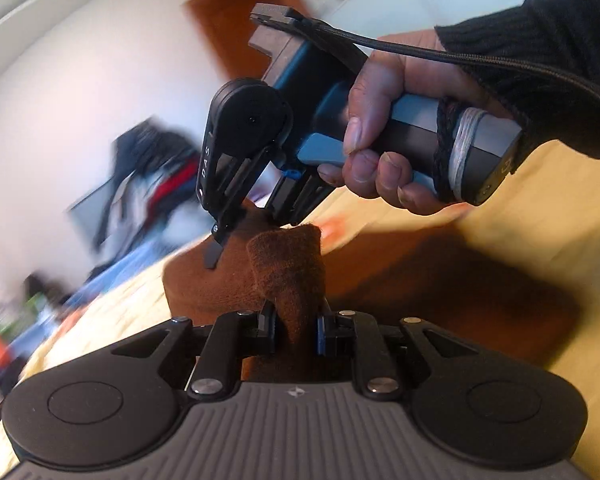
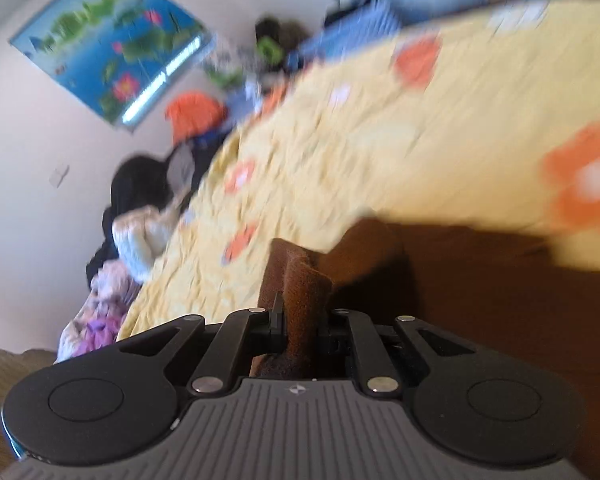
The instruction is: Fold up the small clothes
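Both claws are clamped on the brown garment (image 1: pixel 296 280): left gripper (image 1: pixel 296 330) pinches one bunched edge, right gripper (image 2: pixel 302 330) another, the cloth lifted just above the yellow bedspread (image 2: pixel 340 140).

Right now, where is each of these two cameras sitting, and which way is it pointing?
Left wrist: rides on the left gripper, looking along its fingers at the brown garment they pinch; the right gripper and the hand holding it show beyond.
Right wrist: rides on the right gripper, looking across the yellow flowered bedspread toward a wall poster; only its own fingers show.
Shared: the brown garment, and the bedspread.
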Demonstrator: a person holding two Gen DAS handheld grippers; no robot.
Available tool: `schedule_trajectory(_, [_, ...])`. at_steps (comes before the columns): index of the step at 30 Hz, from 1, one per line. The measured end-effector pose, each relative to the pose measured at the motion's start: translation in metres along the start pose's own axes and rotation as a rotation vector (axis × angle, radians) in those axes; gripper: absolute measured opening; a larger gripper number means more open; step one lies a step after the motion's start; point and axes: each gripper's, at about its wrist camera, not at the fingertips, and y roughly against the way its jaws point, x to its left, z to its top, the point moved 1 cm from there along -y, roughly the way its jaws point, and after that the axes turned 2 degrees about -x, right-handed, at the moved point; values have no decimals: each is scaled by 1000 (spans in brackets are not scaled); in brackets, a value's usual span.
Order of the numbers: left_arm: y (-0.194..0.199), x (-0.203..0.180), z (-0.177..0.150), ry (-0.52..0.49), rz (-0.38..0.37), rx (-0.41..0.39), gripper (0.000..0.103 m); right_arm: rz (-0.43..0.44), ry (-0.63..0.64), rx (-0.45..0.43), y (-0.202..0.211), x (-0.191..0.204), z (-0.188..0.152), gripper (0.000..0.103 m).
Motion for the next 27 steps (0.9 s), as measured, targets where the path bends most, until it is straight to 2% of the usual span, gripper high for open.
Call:
schedule_trajectory(2, [-2, -25, 6, 3, -88, -13, 17, -39, -21, -57, 48, -22, -6, 17])
schedule_trajectory(5, [-22, -58, -3, 20, -201, 70, 17, -134, -134, -94, 94, -75, -33, 18])
schedule_trajectory(6, [-26, -66, -7, 10, -198, 82, 17, -158, -178, -93, 98, -95, -44, 24])
schedule_trajectory(7, [-24, -68, -8, -1, -184, 55, 17, -190, -225, -95, 101, -112, -54, 31])
schedule_trajectory(8, [-20, -66, -8, 0, -186, 35, 18, -205, -267, -99, 100, -125, -63, 29])
schedule_trajectory(9, [-14, -59, -8, 20, -210, 8, 20, -157, -301, -129, 104, -133, -68, 33])
schedule_trajectory(10, [-9, -52, -8, 40, -236, -15, 26, -122, -332, -152, 107, -136, -72, 42])
schedule_trajectory(12, [1, -35, -11, 54, -254, -47, 39, -77, -331, -187, 114, -132, -71, 48])
schedule_trajectory(13, [5, -30, -14, 50, -241, -49, 59, -61, -316, -190, 113, -128, -68, 48])
schedule_trajectory(14, [9, -26, -16, 48, -222, -51, 75, -54, -308, -183, 111, -126, -65, 48])
schedule_trajectory(17, [28, -20, -24, 55, -186, -53, 77, -94, -272, -135, 94, -121, -61, 48])
schedule_trajectory(19, [37, -16, -33, 41, -146, -36, 77, -135, -238, -102, 83, -117, -61, 17])
schedule_trajectory(21, [47, -12, -36, 39, -107, -26, 77, -142, -198, -117, 89, -110, -61, 17])
schedule_trajectory(24, [46, 0, -47, 104, -111, 22, 78, -123, -162, -188, 117, -106, -58, 16])
schedule_trajectory(27, [52, 16, -45, 194, -125, 78, 78, -201, -231, -117, 105, -131, -68, 21])
